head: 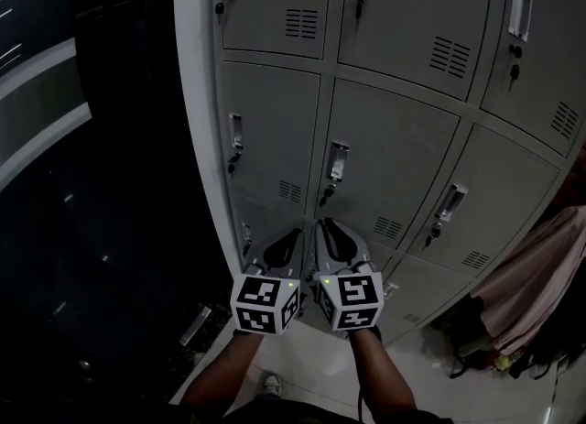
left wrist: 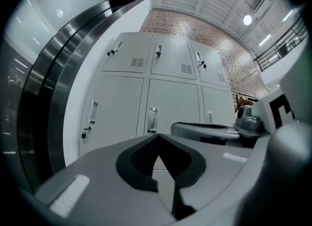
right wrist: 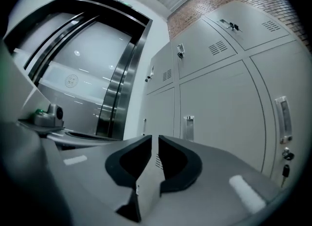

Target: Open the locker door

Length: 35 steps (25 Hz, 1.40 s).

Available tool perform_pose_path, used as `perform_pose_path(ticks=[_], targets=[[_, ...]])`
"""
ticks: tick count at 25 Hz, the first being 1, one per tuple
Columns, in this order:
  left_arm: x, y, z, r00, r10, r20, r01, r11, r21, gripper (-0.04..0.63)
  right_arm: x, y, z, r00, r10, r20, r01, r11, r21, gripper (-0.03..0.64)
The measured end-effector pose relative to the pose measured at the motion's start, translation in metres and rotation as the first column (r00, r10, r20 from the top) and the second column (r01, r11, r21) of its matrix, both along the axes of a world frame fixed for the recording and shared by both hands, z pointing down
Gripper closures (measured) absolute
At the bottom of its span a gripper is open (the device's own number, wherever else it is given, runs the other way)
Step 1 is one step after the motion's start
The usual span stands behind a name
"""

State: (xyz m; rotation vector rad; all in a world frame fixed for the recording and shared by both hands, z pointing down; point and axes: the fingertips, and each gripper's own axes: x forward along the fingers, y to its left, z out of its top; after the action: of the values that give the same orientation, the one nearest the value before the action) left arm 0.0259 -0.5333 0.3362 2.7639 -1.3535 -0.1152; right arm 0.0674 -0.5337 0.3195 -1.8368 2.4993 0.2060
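A bank of grey metal lockers (head: 275, 92) stands on a pale floor (head: 302, 358). Its doors are set in rows and columns, each with a recessed handle, a key under it and a small vent near a lower corner. Every door in view is shut.

The person holds both grippers side by side, pointed about level at the lower part of the bank, close to its left edge and touching nothing. The left tongs (head: 295, 232) are pressed together: in the left gripper view the tips meet and nothing sits between them. The right tongs (head: 322, 226) stand a sliver apart. The right gripper view shows a narrow slit between them, with only locker front behind it, so they pinch nothing. Each gripper's marker cube faces the head camera, the left cube (head: 265, 303) just beside the right cube (head: 352, 300).

The nearest locker door (head: 394, 161) above the tongs is the middle-row one in the centre column. Its handle (head: 338, 161) and key (head: 326, 195) are just above the right tongs. From this steep angle it is hard to say whether the tongs face that door or the one below it.

A dark glossy wall (head: 92, 184) runs off the bank's left edge. Pinkish cloth (head: 540, 276) hangs by its lower right corner, and a brick wall (left wrist: 204, 30) rises above the top row.
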Motion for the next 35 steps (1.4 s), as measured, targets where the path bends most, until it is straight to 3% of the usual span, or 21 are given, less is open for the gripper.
perform_pose_path(ticks=[16,23,35], targets=[[-0.016,-0.093,-0.021,0.994,0.108,-0.022,-0.107,0.994,0.037,0.591,0.022,-0.129,-0.024,0.982,0.179,0.057,-0.178,0.984,-0.023,0.437],[-0.012,-0.113,-0.016,0.988,0.157,-0.010,-0.156,0.987,0.032,0.589,0.035,-0.158,-0.022,0.968,0.226,0.105,-0.222,0.974,-0.053,0.419],[-0.016,-0.132,-0.006,0.986,0.166,-0.003,-0.166,0.986,0.015,0.591,0.043,-0.180,-0.018,0.959,0.246,0.140,-0.233,0.967,-0.102,0.431]])
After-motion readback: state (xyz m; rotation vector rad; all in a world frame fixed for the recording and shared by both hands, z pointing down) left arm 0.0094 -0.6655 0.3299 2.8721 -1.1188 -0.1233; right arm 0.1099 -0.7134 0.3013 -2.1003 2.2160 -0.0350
